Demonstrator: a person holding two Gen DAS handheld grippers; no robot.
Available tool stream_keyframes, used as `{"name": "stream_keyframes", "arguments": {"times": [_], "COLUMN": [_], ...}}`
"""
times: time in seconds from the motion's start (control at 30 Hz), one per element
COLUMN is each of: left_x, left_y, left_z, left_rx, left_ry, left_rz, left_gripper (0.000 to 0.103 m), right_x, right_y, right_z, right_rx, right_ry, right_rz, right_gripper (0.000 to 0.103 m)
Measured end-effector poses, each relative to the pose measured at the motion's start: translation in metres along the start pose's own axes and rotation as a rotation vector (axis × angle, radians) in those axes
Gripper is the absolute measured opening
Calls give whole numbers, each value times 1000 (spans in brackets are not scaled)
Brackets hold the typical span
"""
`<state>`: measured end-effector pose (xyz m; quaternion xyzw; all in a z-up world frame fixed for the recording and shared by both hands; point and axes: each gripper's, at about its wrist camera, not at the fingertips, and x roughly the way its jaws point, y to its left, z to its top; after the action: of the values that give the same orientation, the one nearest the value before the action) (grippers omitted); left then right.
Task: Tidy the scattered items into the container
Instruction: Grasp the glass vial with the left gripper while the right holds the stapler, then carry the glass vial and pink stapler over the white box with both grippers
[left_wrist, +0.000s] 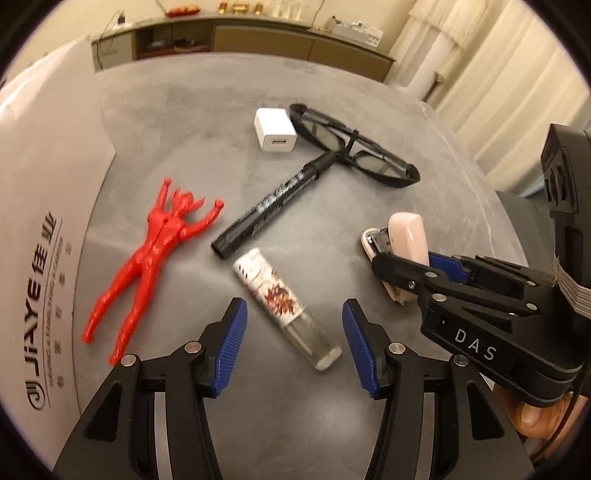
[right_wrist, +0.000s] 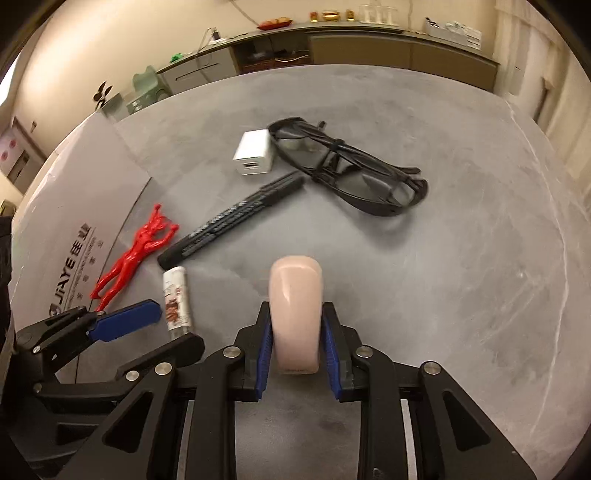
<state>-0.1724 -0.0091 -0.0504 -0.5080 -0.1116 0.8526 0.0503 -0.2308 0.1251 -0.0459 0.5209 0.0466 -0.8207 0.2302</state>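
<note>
My right gripper is shut on a pink stapler, which also shows in the left wrist view low over the grey table. My left gripper is open, its blue pads either side of a white lighter lying on the table; the lighter also shows in the right wrist view. A red toy figure, a black marker, a white charger cube and black glasses lie beyond. The white container with JIAYE print stands at the left.
The grey table stretches to the right. A long cabinet with small items runs along the far wall. Curtains hang at the far right.
</note>
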Motion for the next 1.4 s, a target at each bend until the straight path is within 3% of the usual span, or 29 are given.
{"name": "stream_keyframes", "arguments": {"times": [0.07,0.1,0.2,0.33,0.43,0.47,0.5,0.7,0.73,0.77,0.83,0.87,0.9,0.93,1.03,1.4], "left_x": [1,0,-6,-6,-1,0,0,-8,-7,-5,-4,-2,0,0,-7,-66], "left_y": [0,2,10,4,-4,-6,-7,5,5,3,-3,-7,-10,-11,-8,-1], "left_z": [0,0,-4,-3,-4,-4,-5,-9,-9,-8,-7,-7,-7,-7,-8,-16], "left_rx": [37,46,18,11,47,59,61,27,26,26,43,59,72,73,59,56], "left_ry": [2,5,2,-6,-18,-22,-22,-32,-23,-21,-26,-32,-36,-34,-31,-115], "left_rz": [22,34,28,24,48,57,55,43,31,26,47,67,92,105,100,216], "left_gripper": [35,34,35,50,49,28,19,20,25,39,54,52,43,20,19,19], "right_x": [0,7,8,12,13,15,14,9,10,12,13,13,13,12,2,-33], "right_y": [-1,1,3,5,8,10,10,-1,-3,-4,-4,-4,-4,-3,-4,6], "right_z": [0,4,5,3,2,3,3,4,4,4,5,5,5,5,6,8], "right_rx": [2,-5,-32,-29,-34,-41,-50,-55,-44,-37,-30,-29,-32,-33,-29,-33], "right_ry": [11,19,37,32,23,27,31,35,35,37,23,17,20,21,-4,-74], "right_rz": [10,16,17,15,15,16,14,-24,-20,-17,-12,-11,-10,-9,2,69], "right_gripper": [29,28,28,30,30,29,28,27,30,33,34,34,31,28,28,28]}}
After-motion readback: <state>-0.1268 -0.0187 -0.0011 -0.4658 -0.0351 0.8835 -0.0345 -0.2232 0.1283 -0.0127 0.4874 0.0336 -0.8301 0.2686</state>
